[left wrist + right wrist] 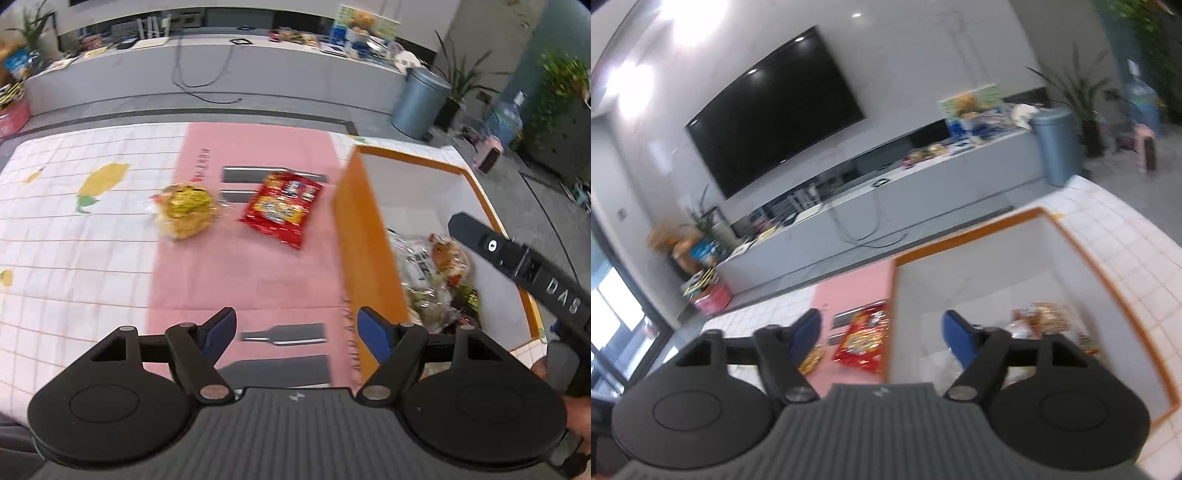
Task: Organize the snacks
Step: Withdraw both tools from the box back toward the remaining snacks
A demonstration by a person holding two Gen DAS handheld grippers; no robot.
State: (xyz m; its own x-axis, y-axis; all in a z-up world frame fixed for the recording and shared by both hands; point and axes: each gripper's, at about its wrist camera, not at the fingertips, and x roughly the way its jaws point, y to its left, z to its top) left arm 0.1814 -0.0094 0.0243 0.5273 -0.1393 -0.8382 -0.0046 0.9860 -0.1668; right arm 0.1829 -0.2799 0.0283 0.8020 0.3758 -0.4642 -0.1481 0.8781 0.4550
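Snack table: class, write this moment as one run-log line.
left gripper: open, empty | right gripper: open, empty | orange box: holds snacks | red packet, yellow packet: on mat, outside box

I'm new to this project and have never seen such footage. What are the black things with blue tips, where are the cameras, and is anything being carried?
Each picture comes from a fisheye camera mounted on a hand-held tool that a person carries, one per hand. The black discs and blue-padded jaws at the bottom are that tool: the left gripper and the right gripper. Both stand open with nothing between the jaws. On the pink mat lie a yellow snack bag and a red snack bag. Beside them stands an orange-walled box already holding several snack packets. The black bar at the right of the left view is the other tool.
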